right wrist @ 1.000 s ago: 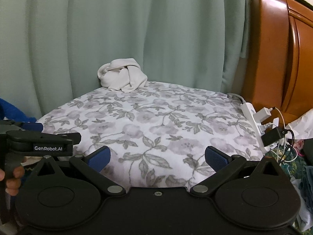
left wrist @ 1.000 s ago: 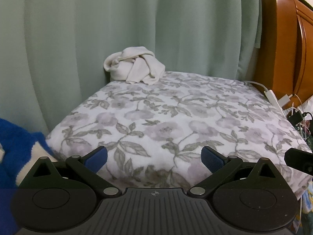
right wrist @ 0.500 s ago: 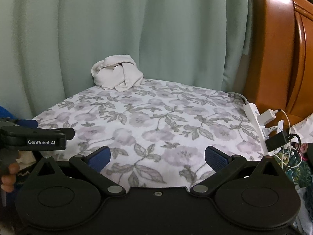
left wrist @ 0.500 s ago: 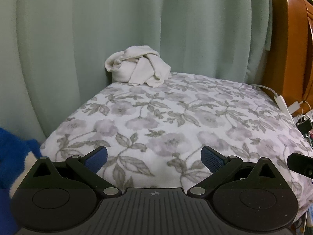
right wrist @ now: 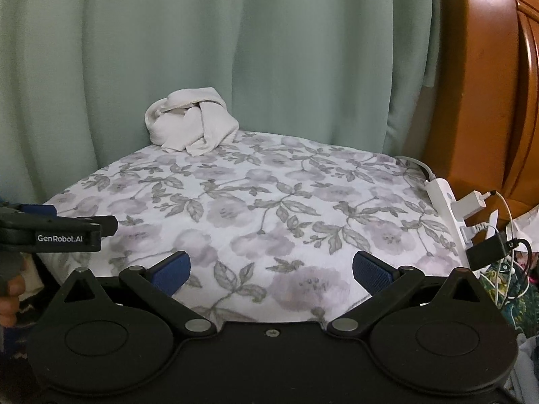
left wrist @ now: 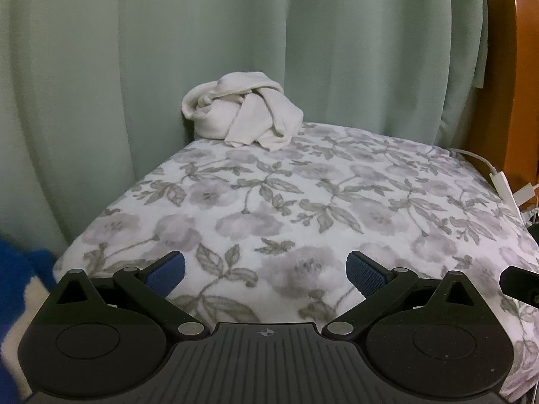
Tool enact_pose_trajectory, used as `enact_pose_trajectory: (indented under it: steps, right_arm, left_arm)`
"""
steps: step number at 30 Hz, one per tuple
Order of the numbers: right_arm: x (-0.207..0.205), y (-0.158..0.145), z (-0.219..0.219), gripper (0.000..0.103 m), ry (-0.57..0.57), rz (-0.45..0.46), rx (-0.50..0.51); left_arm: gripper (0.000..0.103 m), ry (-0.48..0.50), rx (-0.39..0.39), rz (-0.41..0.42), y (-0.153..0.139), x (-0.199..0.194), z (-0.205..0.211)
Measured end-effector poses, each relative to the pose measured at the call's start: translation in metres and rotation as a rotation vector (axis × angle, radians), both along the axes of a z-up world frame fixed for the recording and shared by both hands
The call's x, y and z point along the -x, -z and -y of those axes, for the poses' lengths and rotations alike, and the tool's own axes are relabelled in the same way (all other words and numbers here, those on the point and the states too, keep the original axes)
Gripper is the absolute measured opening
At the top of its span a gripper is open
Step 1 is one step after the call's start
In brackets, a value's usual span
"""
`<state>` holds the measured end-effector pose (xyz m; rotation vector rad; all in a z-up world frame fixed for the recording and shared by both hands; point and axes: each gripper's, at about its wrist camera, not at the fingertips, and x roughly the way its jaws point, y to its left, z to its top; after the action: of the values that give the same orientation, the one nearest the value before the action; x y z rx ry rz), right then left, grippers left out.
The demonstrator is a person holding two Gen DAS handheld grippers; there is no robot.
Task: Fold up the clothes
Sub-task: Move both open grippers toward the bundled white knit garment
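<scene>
Both handheld grippers level, jaws spread wide, nothing held.

The left black two-finger gripper with blue ribbed pads (left wrist: 265, 271) points toward twelve o'clock, its fingers parted. The right black two-finger gripper with blue ribbed pads (right wrist: 271, 271) matches it, and sees the left one at nine o'clock, gripped from below by a person's hand (right wrist: 10, 298).

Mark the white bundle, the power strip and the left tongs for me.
white bundle (left wrist: 241, 114): left wrist view, middle of the knotted cloth.
power strip (right wrist: 444, 202): right wrist view, its white body.
left tongs (left wrist: 265, 269): left wrist view, midway between the blue tips.
</scene>
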<state>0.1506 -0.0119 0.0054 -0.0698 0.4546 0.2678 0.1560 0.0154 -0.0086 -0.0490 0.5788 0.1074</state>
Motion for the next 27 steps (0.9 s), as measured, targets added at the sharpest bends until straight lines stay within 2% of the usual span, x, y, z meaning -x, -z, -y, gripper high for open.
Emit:
enact_pose_trajectory:
  steps: [27]
  right_arm:
    - [-0.068,0.004,-0.002,0.102,0.011,-0.020,0.009]
  left_arm:
    - [0.103,0.001,-0.022,-0.014,0.006,-0.071,0.001]
